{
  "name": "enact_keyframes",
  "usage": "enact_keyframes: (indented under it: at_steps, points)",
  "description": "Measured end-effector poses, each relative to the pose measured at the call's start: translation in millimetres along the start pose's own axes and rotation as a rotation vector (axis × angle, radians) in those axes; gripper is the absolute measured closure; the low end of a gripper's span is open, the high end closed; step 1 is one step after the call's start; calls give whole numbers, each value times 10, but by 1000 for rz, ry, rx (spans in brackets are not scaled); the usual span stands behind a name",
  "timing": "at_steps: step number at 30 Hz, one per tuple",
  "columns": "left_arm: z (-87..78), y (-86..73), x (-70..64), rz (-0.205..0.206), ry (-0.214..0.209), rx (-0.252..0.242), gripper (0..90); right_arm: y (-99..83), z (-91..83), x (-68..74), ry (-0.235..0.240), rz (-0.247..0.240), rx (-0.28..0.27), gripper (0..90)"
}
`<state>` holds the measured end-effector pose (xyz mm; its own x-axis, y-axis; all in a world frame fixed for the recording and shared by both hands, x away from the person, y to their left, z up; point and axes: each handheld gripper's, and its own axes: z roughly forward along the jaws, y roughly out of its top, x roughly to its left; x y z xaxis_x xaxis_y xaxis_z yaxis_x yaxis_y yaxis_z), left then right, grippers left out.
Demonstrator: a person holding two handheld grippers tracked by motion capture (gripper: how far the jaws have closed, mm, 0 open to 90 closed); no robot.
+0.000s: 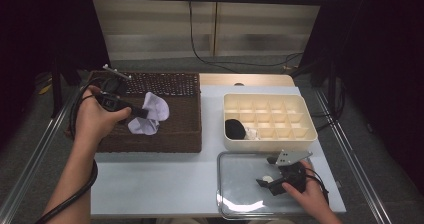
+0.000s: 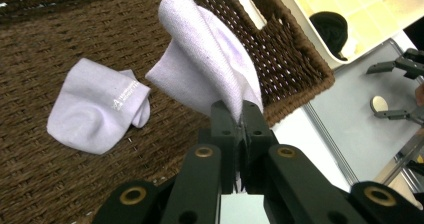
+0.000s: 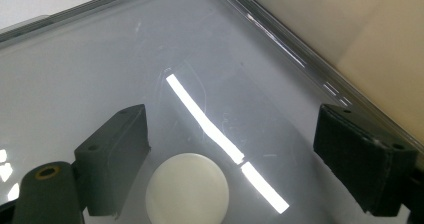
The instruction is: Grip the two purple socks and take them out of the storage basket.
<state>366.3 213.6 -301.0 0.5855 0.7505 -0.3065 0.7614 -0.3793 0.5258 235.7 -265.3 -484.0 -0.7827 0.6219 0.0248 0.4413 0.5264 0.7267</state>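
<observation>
Left gripper pinches a pale lilac sock above the brown wicker basket.
Right gripper, jaws spread, hovers over the shiny metal tray.

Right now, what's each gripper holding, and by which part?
The left gripper is shut on the edge of a lavender sock, lifted over the wicker basket. The right gripper holds nothing, its jaws open over the metal tray.

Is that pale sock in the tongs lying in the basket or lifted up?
Lifted. The left tongs are shut on the sock, which hangs above the basket floor.
</observation>
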Motion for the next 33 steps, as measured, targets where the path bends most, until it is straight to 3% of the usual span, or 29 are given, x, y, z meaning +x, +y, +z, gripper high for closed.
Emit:
enact_keyframes:
  at_steps: [12, 33]
  points:
    - [-86, -145, -95, 31, -6, -4, 875, 0, 1, -3, 0, -1, -1, 140]
    - [7, -415, -194, 67, -42, -7, 875, 0, 1, -2, 1, -2, -1, 140]
